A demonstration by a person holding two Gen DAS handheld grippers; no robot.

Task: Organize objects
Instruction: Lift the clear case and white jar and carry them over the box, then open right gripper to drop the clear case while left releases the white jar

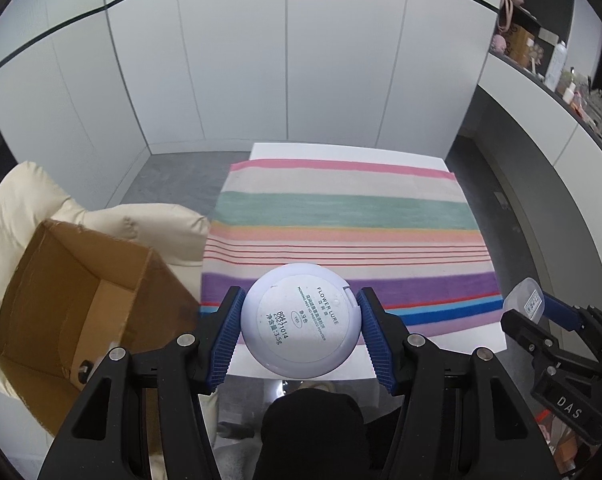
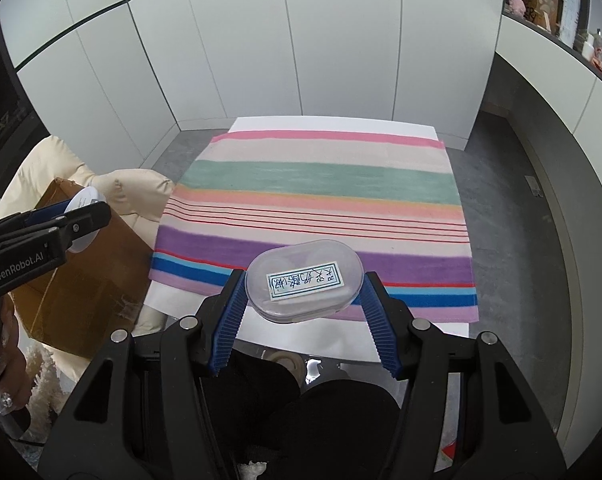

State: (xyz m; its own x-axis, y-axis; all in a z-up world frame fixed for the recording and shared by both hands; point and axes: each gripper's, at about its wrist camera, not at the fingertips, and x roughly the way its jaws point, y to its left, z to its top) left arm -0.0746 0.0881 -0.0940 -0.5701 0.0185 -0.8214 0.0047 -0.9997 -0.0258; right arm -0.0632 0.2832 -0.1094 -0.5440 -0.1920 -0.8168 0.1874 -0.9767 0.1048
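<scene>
1. Left wrist view: my left gripper (image 1: 301,322) is clamped on a round white compact (image 1: 301,320), blue pads (image 1: 225,336) pressing its left and right edges, label side facing the camera. The compact is carried in the air over the near edge of the striped cloth (image 1: 341,216).

2. Right wrist view: my right gripper (image 2: 303,294) is closed on a clear oval case (image 2: 305,282) with a handwritten label, pinched at its two narrow ends, also lifted above the near stripes of the cloth.

3. First risk, as I judge it: both things are smooth, curved plastic held only along thin edges. A tilt or a jolt on the way could let either one rotate or pop out from between the pads and drop to the floor in front of the white table (image 1: 473,338).

4. Second risk: the open cardboard box (image 1: 89,300) sits to my left on a soft cream cushion (image 1: 17,200), not on a firm surface. A knock against its flaps could tip or shift it.

5. Third risk: the two grippers are near each other, side by side. If both head for the box together, they could collide above its opening.

6. The compact is near the box, just right of its wall; the case is farther away.
</scene>
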